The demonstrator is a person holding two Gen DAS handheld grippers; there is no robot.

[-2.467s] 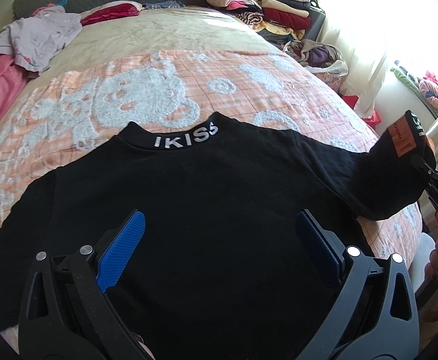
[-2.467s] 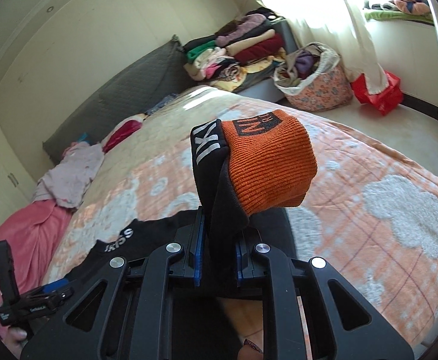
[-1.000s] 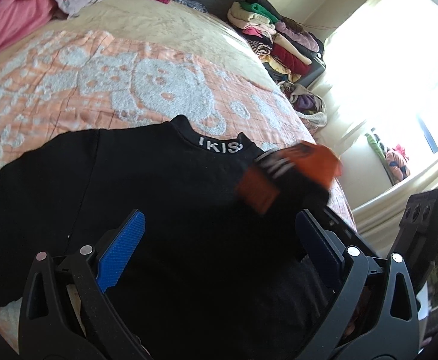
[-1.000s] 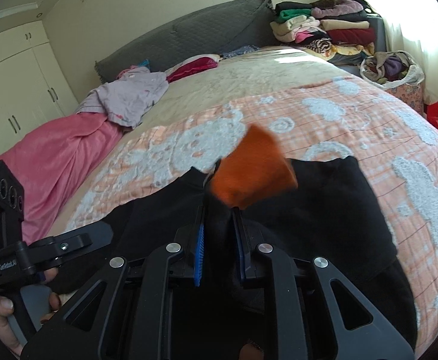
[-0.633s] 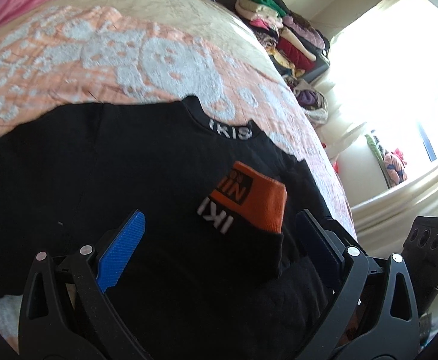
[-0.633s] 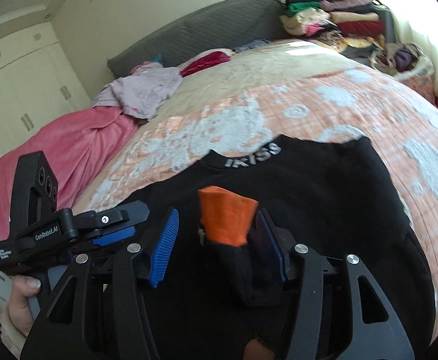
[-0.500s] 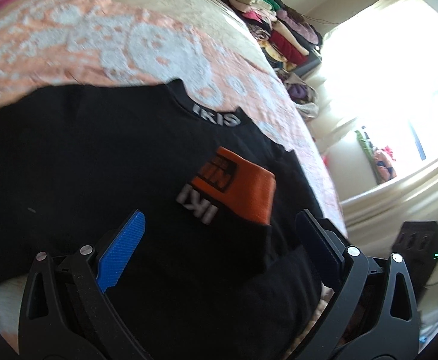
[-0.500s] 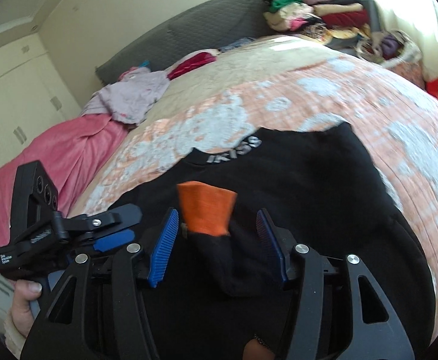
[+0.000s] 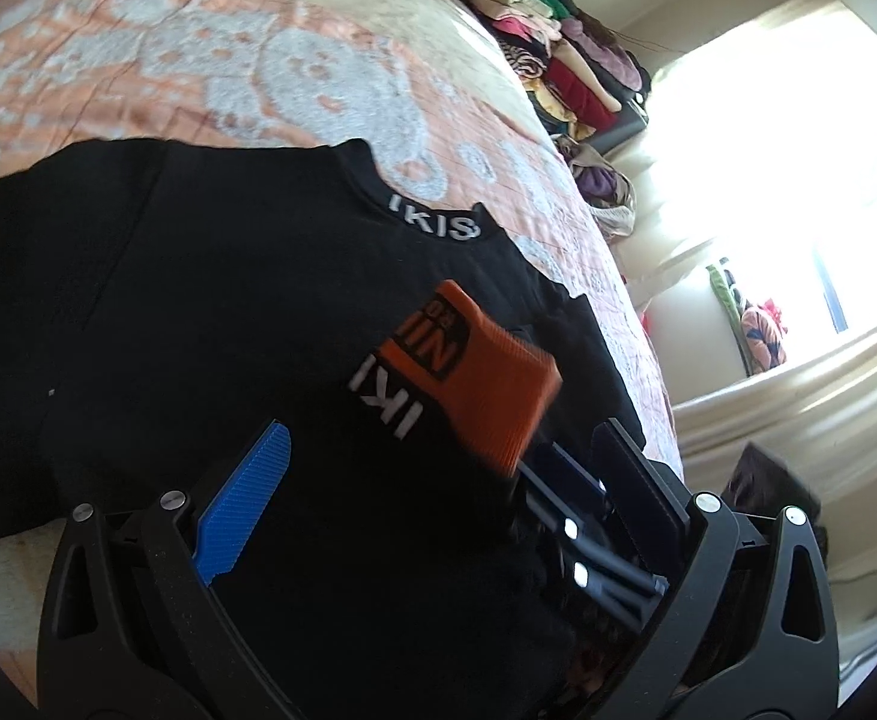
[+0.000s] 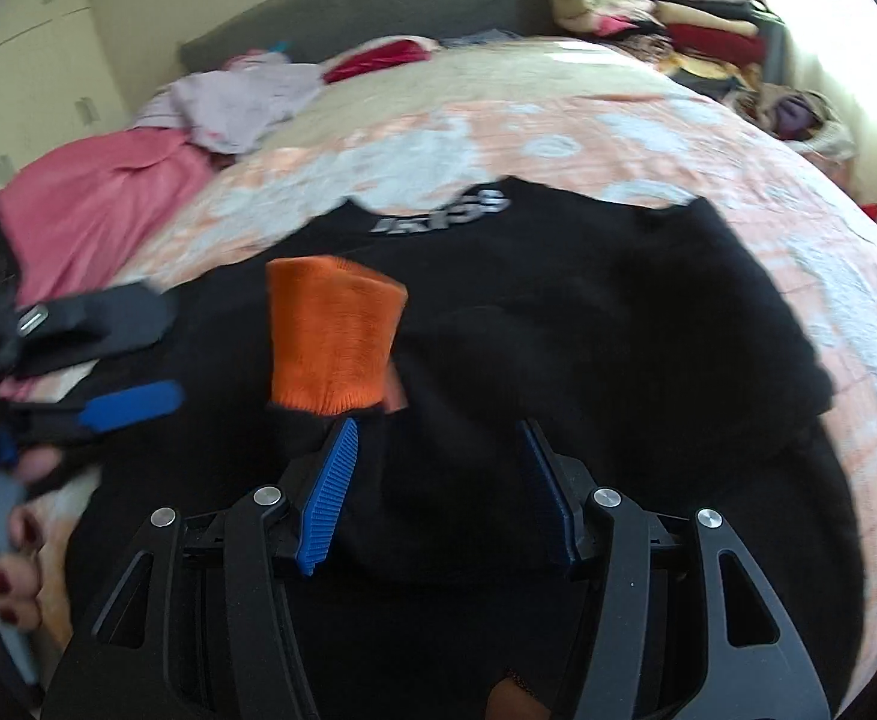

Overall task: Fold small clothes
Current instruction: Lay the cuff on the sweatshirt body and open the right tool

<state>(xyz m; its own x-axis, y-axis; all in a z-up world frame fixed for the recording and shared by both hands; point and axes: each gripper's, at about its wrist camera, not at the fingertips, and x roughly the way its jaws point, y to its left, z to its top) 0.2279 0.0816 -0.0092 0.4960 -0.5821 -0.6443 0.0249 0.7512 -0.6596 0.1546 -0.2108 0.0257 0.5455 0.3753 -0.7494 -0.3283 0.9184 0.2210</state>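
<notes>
I see the black sweatshirt (image 9: 210, 312) lying flat on the orange and white patterned bedspread (image 9: 210, 66), filling the middle and lower part of both views, its lettered collar (image 9: 435, 222) toward the upper centre. Its sleeve is folded inward across the chest, and the orange cuff (image 10: 333, 336) rests on the black body at centre frame in the right wrist view. My right gripper (image 10: 441, 492) has its jaws apart; black sleeve fabric lies between the blue pads (image 10: 330, 495) but they do not press on it. My left gripper (image 9: 432, 492) stands wide open over the sweatshirt at the bottom of its view, holding nothing. A hand (image 10: 15, 534) shows at the lower left of the right wrist view. Stacked folded clothes (image 9: 558, 48) sit at upper right, a pink blanket (image 10: 96, 198) at left
</notes>
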